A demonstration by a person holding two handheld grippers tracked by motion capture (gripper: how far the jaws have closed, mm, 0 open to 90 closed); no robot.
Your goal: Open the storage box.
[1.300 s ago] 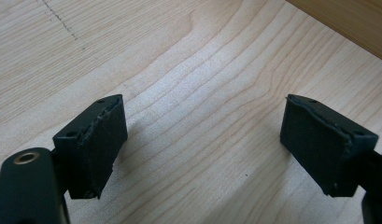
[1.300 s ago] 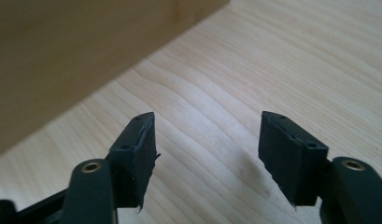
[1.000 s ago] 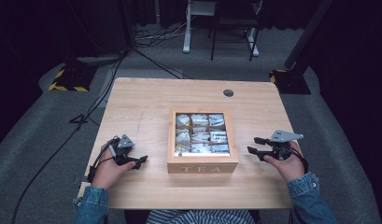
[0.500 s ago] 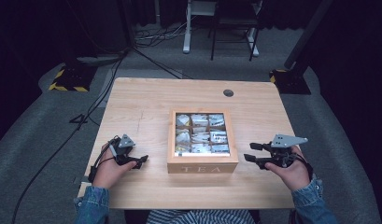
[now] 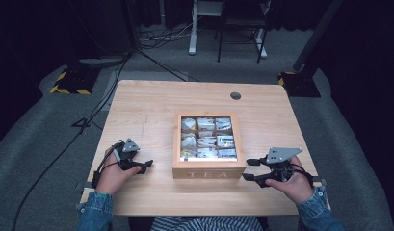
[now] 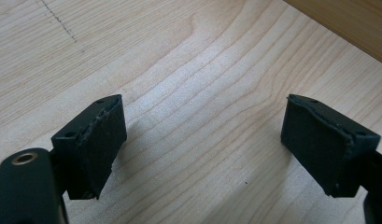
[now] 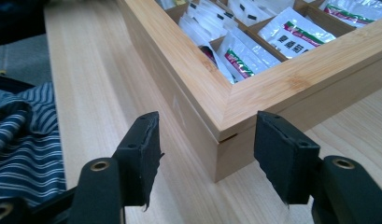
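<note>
Wooden table (image 5: 151, 110) | tea box (image 5: 209, 168) centred, sachets exposed | your right tongs (image 5: 251, 169) spread, lined up on its corner, likely for gripping | left tongs (image 5: 142, 166) spread, resting empty

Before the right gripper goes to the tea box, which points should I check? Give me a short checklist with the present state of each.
1. Right gripper open: ok, jaws stand wide apart.
2. Right gripper empty: ok, nothing between its pads.
3. Aim: ok, in the right gripper view the near corner of the tea box sits in the gap between the jaws.
4. Contact with the box: ok, none yet; the pads are short of the wood.
5. Left gripper out of the way: ok, open and low over bare table, left of the box.
6. Lid free to lift: cannot tell; only a thin seam shows at the corner.
</note>
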